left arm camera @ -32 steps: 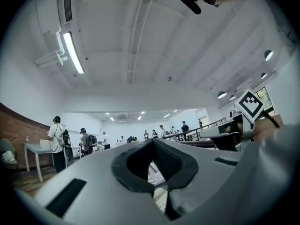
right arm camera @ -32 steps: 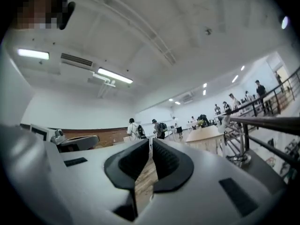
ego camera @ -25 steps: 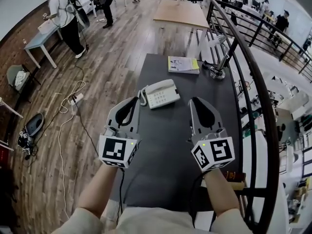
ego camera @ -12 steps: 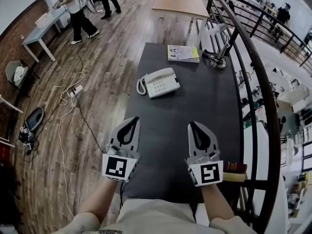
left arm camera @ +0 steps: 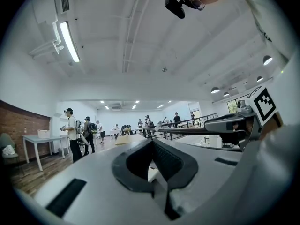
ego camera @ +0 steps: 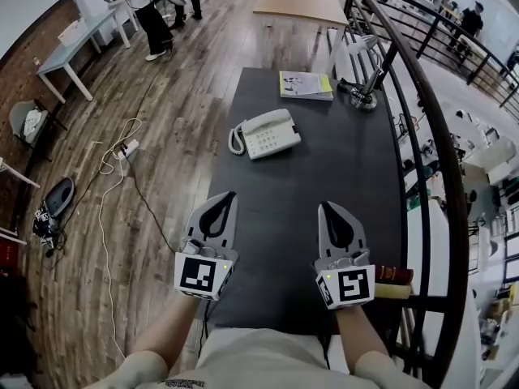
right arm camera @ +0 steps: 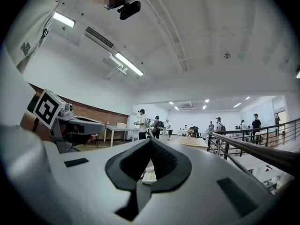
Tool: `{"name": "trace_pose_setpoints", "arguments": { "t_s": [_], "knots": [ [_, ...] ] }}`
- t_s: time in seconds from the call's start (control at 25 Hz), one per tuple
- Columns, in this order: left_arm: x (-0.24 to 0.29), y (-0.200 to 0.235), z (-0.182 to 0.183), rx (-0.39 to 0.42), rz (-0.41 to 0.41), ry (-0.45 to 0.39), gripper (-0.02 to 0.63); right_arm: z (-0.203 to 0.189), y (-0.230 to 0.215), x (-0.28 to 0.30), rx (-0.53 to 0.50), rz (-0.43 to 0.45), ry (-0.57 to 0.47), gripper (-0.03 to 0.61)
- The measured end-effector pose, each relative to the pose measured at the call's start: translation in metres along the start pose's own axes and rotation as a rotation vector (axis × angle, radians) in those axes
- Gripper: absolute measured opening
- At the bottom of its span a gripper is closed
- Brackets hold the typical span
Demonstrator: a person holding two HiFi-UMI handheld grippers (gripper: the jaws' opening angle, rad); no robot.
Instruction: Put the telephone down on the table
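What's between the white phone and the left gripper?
Nothing: in the head view, only bare dark tabletop separates the white desk telephone from the left gripper.

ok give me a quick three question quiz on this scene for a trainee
1. True or false: the telephone rests on the table, touched by neither the left gripper nor the right gripper.
2. Which lies nearer the far end of the table? A the telephone, B the booklet
3. Fill in: the right gripper's jaws are ____.

Key: 1 true; 2 B; 3 shut
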State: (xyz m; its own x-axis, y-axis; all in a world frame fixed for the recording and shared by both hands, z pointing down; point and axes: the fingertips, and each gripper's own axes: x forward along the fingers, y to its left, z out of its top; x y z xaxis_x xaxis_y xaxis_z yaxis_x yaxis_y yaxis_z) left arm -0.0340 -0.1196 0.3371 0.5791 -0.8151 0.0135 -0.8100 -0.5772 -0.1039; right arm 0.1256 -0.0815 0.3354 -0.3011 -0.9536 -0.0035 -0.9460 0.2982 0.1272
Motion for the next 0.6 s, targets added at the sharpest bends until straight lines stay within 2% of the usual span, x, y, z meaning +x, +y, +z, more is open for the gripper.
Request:
{"name": "trace_pose_setpoints", "arguments": {
  "t_s": [0.16,0.6],
  "knots": [
    [0.0,0.0,-0.008,0.002,-0.002,0.042,0.003,-0.003,0.002,0.0,0.056,0.014,0.007,0.003],
    [0.004,0.006,-0.012,-0.012,-0.011,0.05,0.003,-0.007,0.01,0.009,0.028,0.015,0.031,0.003]
  ]
}}
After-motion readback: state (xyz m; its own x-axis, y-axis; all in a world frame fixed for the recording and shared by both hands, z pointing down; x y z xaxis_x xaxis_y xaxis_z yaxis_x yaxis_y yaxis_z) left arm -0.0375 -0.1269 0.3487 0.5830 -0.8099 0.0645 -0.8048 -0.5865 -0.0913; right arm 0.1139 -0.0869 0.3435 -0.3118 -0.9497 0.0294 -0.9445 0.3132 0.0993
